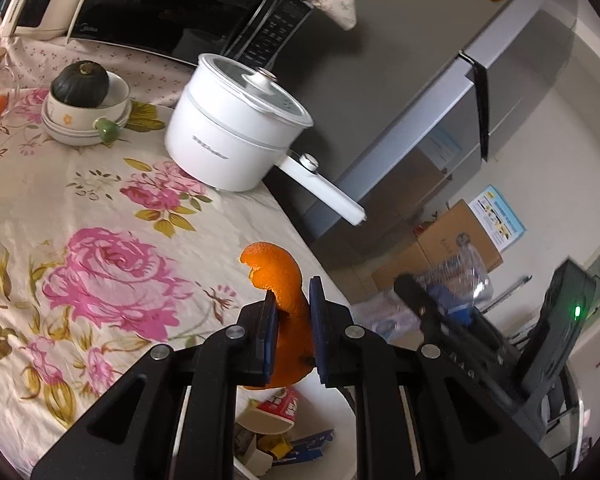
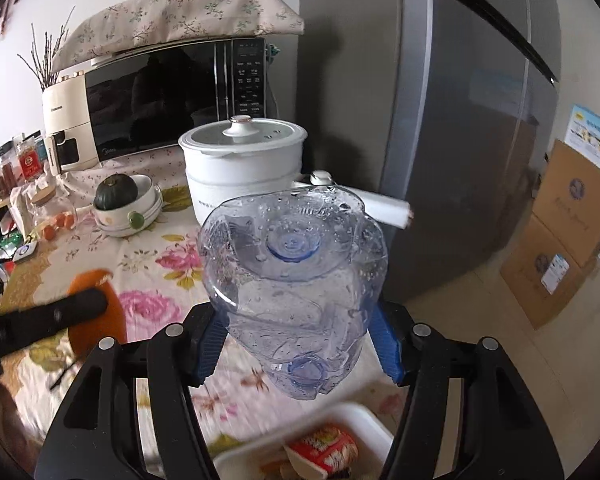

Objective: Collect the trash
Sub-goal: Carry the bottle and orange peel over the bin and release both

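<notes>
Peel [image 1: 278, 280] is pinched in the left fingers [image 1: 269, 320], its lower end hidden; the crushed bottle [image 2: 296, 280] sits clamped in the right fingers [image 2: 384, 344], bin [image 2: 360, 416] blurred below.

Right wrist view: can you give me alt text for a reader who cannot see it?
The right gripper holds a crushed clear plastic bottle above a white bin that holds a red food wrapper. Behind it, a floral tablecloth carries a white lidded electric pot.
</notes>
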The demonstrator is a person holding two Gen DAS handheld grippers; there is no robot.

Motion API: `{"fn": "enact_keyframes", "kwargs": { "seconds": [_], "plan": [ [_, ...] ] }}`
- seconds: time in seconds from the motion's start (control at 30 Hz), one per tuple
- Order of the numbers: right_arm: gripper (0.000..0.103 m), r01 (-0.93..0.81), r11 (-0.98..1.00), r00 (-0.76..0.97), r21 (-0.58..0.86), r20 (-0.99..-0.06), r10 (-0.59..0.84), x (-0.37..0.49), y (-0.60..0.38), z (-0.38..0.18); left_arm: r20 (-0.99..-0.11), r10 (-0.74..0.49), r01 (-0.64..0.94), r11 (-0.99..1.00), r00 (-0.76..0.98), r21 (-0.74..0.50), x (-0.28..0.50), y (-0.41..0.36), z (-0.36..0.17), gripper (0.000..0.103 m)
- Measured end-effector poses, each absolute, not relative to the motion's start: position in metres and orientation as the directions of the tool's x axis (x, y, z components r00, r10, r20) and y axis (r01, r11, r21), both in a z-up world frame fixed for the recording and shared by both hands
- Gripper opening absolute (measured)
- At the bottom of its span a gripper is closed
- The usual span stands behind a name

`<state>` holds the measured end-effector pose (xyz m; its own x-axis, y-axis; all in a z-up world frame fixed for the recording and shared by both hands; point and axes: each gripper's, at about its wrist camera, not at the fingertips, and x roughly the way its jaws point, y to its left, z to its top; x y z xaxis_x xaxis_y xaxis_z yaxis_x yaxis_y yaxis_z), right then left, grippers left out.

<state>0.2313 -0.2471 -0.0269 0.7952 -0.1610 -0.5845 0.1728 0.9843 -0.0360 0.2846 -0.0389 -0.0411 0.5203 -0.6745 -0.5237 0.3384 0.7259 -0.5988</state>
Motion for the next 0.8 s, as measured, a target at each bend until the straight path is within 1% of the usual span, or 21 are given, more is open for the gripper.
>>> {"fn": "enact_keyframes", "kwargs": {
  "seconds": [0.33, 0.53, 0.7, 0.77, 0.8],
  "plan": [
    [0.059, 0.258, 0.965, 0.735, 0.052, -0.658, -0.162, 0.169, -0.284, -0.068, -0.554, -0.705, 0.402, 0.708, 0.443, -0.580, 0.255, -0.078, -0.047, 0.015],
    [0.059, 0.329, 0.939, 0.668, 0.096, -0.727, -0.160, 0.141, -0.307, -0.104, -0.588, -0.707, 0.441, 0.706, 0.393, -0.553, 0.238, -0.102, -0.059, 0.015],
    [0.060, 0.328, 0.939, 0.639, 0.102, -0.756, -0.141, 0.125, -0.308, -0.119, -0.618, -0.706, 0.459, 0.701, 0.345, -0.545, 0.227, -0.119, -0.072, 0.015],
    [0.062, 0.327, 0.938, 0.627, 0.114, -0.769, -0.125, 0.120, -0.308, -0.125, -0.631, -0.704, 0.470, 0.699, 0.325, -0.539, 0.222, -0.126, -0.077, 0.015],
    [0.069, 0.338, 0.934, 0.626, 0.118, -0.769, -0.130, 0.116, -0.310, -0.127, -0.634, -0.703, 0.474, 0.699, 0.321, -0.536, 0.220, -0.129, -0.078, 0.015]
  ]
}}
